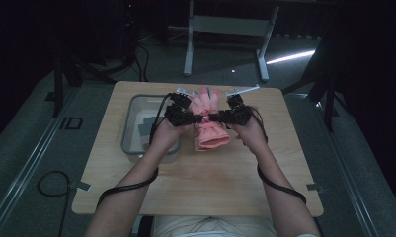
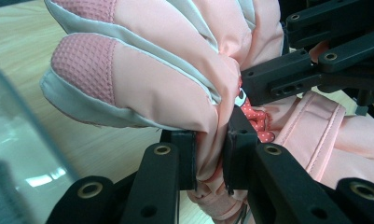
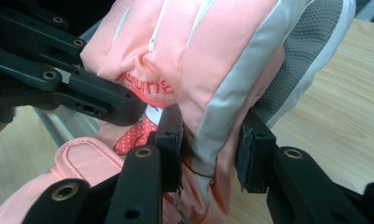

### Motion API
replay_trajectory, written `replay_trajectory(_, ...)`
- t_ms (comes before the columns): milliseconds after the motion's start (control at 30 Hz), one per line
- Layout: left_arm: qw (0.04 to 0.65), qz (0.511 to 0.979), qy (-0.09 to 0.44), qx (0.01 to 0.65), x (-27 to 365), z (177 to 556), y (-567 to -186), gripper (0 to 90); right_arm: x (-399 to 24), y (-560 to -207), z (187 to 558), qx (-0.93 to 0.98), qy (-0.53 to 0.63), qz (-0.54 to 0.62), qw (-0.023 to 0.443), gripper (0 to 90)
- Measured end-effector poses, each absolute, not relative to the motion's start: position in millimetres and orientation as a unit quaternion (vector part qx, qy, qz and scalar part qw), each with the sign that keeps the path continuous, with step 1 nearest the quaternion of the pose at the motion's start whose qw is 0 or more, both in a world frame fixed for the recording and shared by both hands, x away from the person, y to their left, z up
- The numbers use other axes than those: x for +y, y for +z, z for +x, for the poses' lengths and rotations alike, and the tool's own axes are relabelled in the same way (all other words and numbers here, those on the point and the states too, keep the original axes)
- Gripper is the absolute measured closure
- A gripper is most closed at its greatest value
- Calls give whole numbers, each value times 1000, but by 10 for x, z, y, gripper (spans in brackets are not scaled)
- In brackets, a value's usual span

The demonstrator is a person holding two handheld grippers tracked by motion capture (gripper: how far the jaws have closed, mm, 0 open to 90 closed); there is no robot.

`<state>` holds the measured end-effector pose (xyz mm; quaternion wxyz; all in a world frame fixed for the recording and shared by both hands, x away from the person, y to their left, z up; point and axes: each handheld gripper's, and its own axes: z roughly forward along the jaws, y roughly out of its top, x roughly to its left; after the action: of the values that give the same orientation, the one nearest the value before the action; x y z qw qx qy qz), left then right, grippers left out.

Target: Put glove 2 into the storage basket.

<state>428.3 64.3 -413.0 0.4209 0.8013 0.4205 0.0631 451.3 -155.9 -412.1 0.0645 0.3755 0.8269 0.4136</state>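
Note:
A pink padded glove [image 1: 209, 126] with pale grey trim hangs between both grippers above the middle of the wooden table [image 1: 195, 182], fingers pointing away from the person. My left gripper [image 1: 198, 118] is shut on a fold of the glove [image 2: 152, 65] near its palm, jaws pinching the fabric [image 2: 211, 149]. My right gripper [image 1: 216, 117] comes in from the other side; its jaws [image 3: 212, 140] press on the glove's [image 3: 208, 56] grey-trimmed edge. The two grippers' tips nearly meet at a red dotted patch [image 3: 138, 133]. The cuff droops toward the person.
A clear plastic bin [image 1: 131, 123] with dark items inside stands on the table's left half, just beside my left hand; its wall shows in the left gripper view [image 2: 17, 154]. Cables trail from both grippers along the forearms. A white desk frame [image 1: 225, 29] stands beyond the table.

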Motion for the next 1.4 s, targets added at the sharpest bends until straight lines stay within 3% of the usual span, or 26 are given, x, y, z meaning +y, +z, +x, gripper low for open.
replay_trajectory(733, 414, 772, 101, 473, 1384, 4126, -4003, 778, -731, -3967, 4637, 851, 410, 324, 44, 660)
replay_trajectory(1400, 401, 748, 113, 516, 1975, 4010, -4121, 777, -53, -4080, 4707, 869, 405, 284, 20, 659)
